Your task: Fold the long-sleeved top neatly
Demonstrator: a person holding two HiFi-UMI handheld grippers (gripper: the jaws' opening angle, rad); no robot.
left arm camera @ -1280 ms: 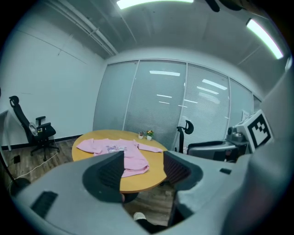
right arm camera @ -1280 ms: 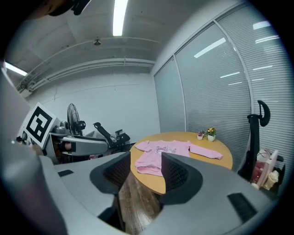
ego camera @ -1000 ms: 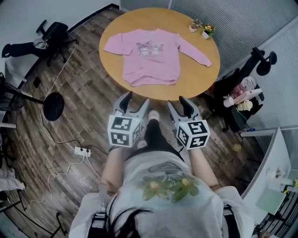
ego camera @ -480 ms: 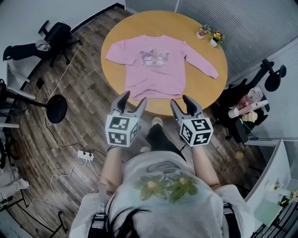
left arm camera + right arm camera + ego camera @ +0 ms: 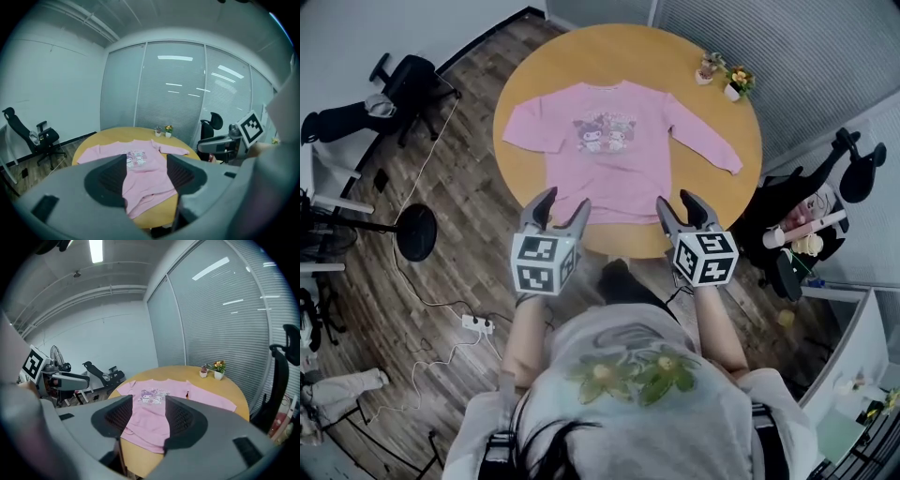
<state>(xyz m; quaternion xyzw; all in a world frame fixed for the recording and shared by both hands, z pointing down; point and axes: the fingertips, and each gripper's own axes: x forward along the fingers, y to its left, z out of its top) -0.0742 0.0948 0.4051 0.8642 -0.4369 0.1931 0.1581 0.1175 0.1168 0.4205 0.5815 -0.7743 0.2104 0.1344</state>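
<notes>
A pink long-sleeved top [image 5: 609, 150] with a cartoon print lies spread face up on the round wooden table [image 5: 581, 56], sleeves out to both sides. Its hem is near the table's front edge. My left gripper [image 5: 562, 204] hangs open in the air just before that edge, by the hem's left part. My right gripper [image 5: 680, 202] is open too, by the hem's right part. Neither touches the cloth. In the left gripper view the top [image 5: 143, 173] shows between the spread jaws, and the right gripper view shows the top [image 5: 150, 413] the same way.
Two small flower pots [image 5: 727, 80] stand at the table's far right. Office chairs stand at the left [image 5: 408, 75] and right [image 5: 853, 159]. A black round stand base [image 5: 417, 234] and a power strip [image 5: 478, 323] lie on the wooden floor at the left.
Both grippers and the person have moved forward to the table's front edge, so the top now sits closer and larger. The jaws stay equally wide.
</notes>
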